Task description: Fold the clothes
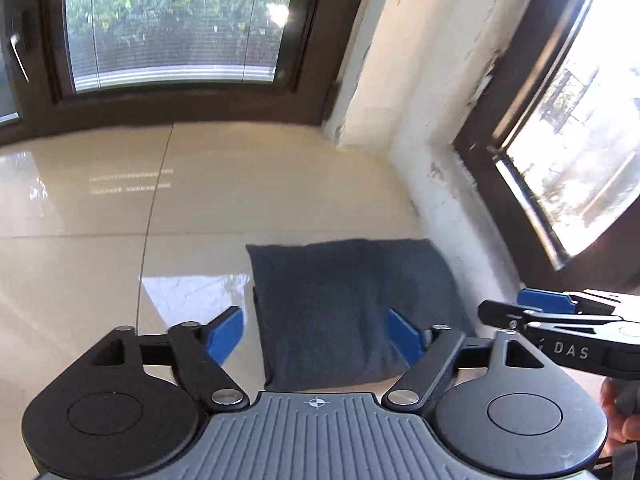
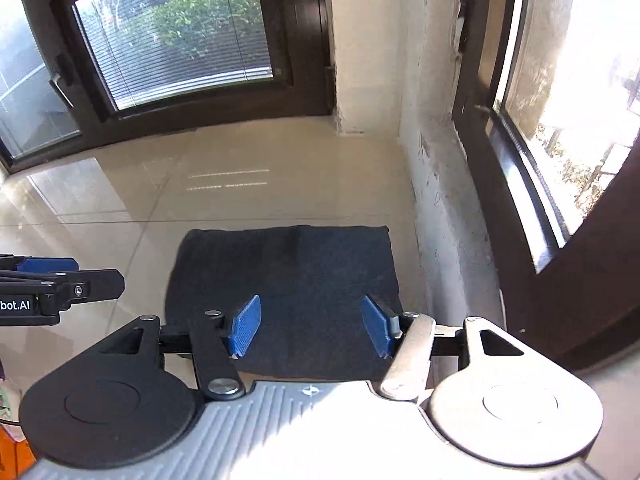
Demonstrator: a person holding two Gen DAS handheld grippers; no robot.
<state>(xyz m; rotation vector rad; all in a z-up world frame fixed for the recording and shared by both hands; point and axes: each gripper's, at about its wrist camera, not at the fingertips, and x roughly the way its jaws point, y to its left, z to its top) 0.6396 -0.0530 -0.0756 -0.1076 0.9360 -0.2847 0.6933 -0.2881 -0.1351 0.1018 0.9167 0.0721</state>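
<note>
The dark cloth already lies as a neat rectangle, flat on the glossy floor, its right edge just beside the wall. It looks folded with squared corners and a faint crease down the middle, so this piece seems done; whether more clothes remain is not visible. It is a dark blue-grey weave, soft and matte against the shiny cream tiles. The left gripper and right gripper hover over the cloth's near edge, fingers spread wide, holding nothing.
</note>
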